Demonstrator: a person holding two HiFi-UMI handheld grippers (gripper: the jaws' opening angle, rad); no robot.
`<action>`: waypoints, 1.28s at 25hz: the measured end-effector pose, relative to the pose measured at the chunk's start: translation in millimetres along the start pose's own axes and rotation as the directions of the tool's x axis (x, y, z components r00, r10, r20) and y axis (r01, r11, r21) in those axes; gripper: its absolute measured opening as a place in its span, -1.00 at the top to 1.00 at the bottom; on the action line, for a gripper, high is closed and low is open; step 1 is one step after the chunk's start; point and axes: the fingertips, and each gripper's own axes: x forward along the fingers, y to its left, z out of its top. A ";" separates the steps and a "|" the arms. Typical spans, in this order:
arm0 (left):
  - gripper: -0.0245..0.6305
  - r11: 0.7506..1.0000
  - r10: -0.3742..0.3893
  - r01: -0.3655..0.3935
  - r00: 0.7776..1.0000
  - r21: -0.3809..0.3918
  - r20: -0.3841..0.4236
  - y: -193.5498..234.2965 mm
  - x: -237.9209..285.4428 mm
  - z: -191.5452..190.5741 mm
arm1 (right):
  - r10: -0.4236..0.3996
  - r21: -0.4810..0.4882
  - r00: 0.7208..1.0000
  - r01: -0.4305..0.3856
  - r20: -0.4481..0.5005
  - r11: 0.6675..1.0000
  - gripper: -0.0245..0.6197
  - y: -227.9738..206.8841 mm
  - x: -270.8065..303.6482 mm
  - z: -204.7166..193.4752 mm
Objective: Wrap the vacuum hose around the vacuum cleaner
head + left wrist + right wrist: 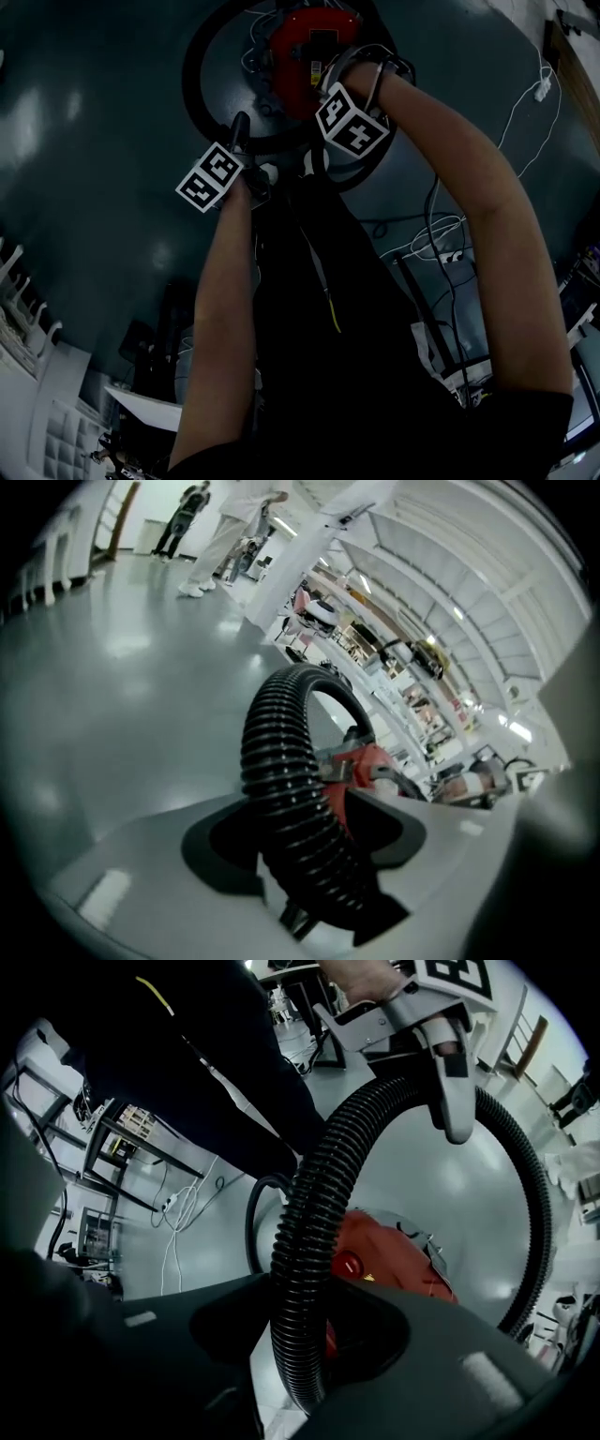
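We clamp the ribbed black hose (309, 1194) in our right hand-held gripper (305, 1335); the left hand-held gripper (314, 855) sits loose around it, the red vacuum cleaner (394, 1251) just beyond both. Light, springy and bendable, it likely grips best across its ridges.

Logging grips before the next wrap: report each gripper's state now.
Left gripper: open, with the vacuum hose loose between its jaws.
Right gripper: closed on the vacuum hose.
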 end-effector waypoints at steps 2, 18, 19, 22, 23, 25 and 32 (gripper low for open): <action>-0.06 0.992 0.086 -0.084 0.996 0.097 -0.016 7.9 0.3 -0.8 | 0.000 0.002 1.000 0.000 -0.003 1.000 0.38 1.3 1.6 0.5; -0.57 0.406 -0.070 0.088 0.995 0.909 -0.065 -83.0 -44.0 12.2 | -0.011 0.003 1.000 0.011 -0.015 1.000 0.38 -1.0 -4.0 1.9; -0.56 0.312 -0.094 0.197 0.980 0.929 -0.177 -97.1 -39.4 -1.8 | -0.010 0.001 1.000 0.010 -0.017 1.000 0.38 -1.7 -5.1 2.4; -0.56 0.044 -0.040 0.515 0.857 0.856 -0.514 -116.5 -29.0 -51.1 | -0.013 -0.002 1.000 0.013 -0.015 1.000 0.38 -3.6 -8.8 2.6; -0.56 -0.030 0.019 0.589 0.808 0.807 -0.589 -113.6 -25.5 -64.6 | -0.014 0.000 1.000 0.014 -0.012 1.000 0.38 -4.2 -9.6 2.1; -0.48 -0.130 0.134 0.680 0.733 0.721 -0.667 -102.3 -17.6 -80.4 | -0.016 0.008 1.000 0.016 -0.007 1.000 0.38 -5.5 -10.8 0.4; 0.19 -0.125 0.234 0.810 0.585 0.573 -0.777 -86.2 -14.2 -100.9 | -0.022 0.065 1.000 0.020 0.023 0.998 0.37 -8.2 -14.1 -2.3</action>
